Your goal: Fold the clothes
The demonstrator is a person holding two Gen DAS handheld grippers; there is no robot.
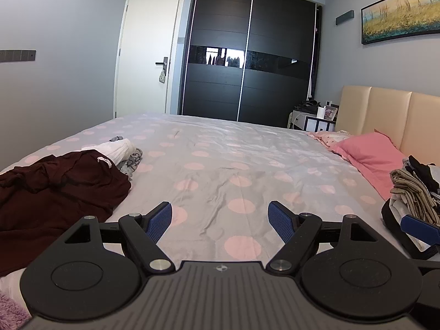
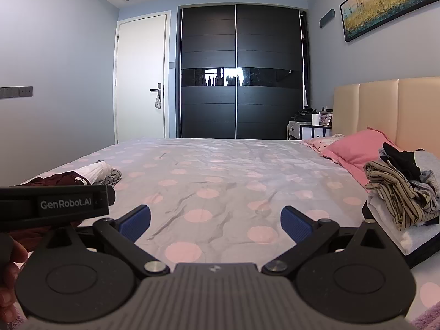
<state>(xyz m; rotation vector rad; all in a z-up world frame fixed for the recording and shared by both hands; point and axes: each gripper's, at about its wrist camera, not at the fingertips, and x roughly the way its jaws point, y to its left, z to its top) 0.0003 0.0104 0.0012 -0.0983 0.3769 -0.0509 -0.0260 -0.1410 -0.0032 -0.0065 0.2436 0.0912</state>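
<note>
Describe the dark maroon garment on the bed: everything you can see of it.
The maroon garment is a soft, knit-looking top, lying crumpled and unfolded on the left of the polka-dot bedsheet. A small white label shows near its upper edge. A white ribbed garment lies against its far side. Neither tool touches it; the open left tool sits just to its right.

The bedsheet is pale grey dotted with large pink circles, and on it lie a dark maroon garment, a white ribbed piece and a grey patterned cloth (its motif too small to make out). A plain pink pillow sits by the beige headboard, near a stack topped with a tan-and-dark striped shirt and black fabric. Both grippers carry blue ribbed pads on black arms, and the wardrobe is near-black with a glossy band.
</note>
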